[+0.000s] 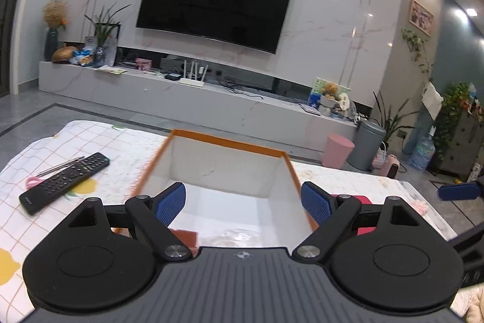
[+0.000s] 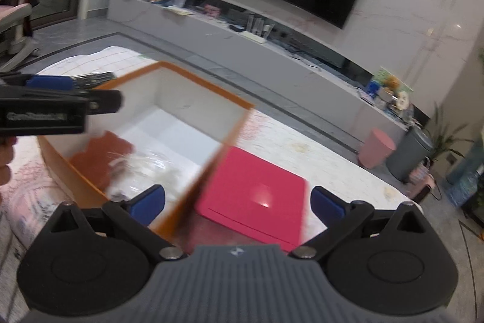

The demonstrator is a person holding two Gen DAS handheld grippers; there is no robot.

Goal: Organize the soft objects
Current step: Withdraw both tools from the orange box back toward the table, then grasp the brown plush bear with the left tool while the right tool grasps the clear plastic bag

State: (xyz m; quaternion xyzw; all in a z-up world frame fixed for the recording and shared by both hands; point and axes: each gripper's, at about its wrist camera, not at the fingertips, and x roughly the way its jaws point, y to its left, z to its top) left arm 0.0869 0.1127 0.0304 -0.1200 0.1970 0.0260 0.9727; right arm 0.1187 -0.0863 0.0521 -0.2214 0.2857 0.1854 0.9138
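Here we take the orange-rimmed box [image 1: 230,171] as our landmark. The left gripper [image 1: 243,200] hangs over its near edge with the jaws spread wide and nothing between them; the right gripper [image 2: 237,203] straddles the box's right wall, just as wide apart and just as empty. Already inside the box, against its near wall, lie a rust-red cloth [image 2: 96,155] and a clear, crinkly bag of something pale [image 2: 148,168]; these look like the soft things we are sorting.

We judge the step in hand to be leaving the box after a drop and going for the next soft item. To do it well, we should lift both grippers clear of the rim before swinging sideways, since the right one sits astride the wall and could drag or tip the box. Jaws can stay wide for the next pick.

The right wrist view gives us what the left lacks: the cloth and bag in full, a pink lid-like slab [image 2: 257,199] touching the box's right side, and the left tool seen side-on above the box's left corner. The left wrist view shows only a sliver of the cloth, but adds a remote control [image 1: 65,182] on the checked tablecloth [image 1: 36,147] well left of the box, plus a pale fluffy shape at the frame's bottom right corner, too cropped to identify.
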